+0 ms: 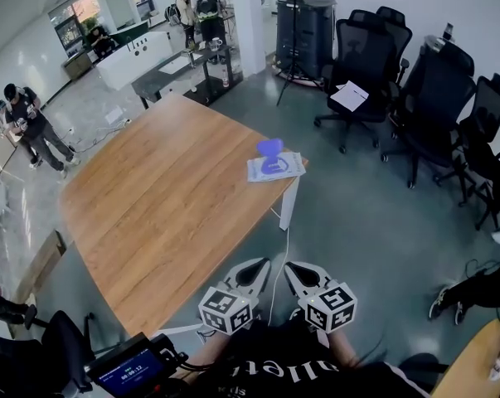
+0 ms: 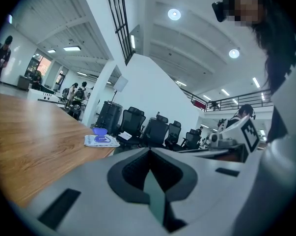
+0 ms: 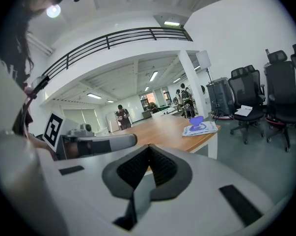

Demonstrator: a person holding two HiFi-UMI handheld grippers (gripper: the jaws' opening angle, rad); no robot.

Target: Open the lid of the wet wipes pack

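While the person holds both tools close in against the body, off the near edge of the wooden surface (image 1: 167, 189), the left gripper (image 1: 260, 265) and the right gripper (image 1: 292, 268) sit side by side. Each has its jaws pressed together with nothing between them. The wet wipes pack (image 1: 276, 168) lies flat at the far right corner of the surface, well apart from both. Its blue lid (image 1: 270, 148) stands up from the pack's top. Black office chairs (image 1: 432, 106) stand beyond that corner.

One wet wipes pack (image 1: 275, 167), one table (image 1: 167, 197), two tongs (left (image 1: 262, 263), right (image 1: 289, 266)).
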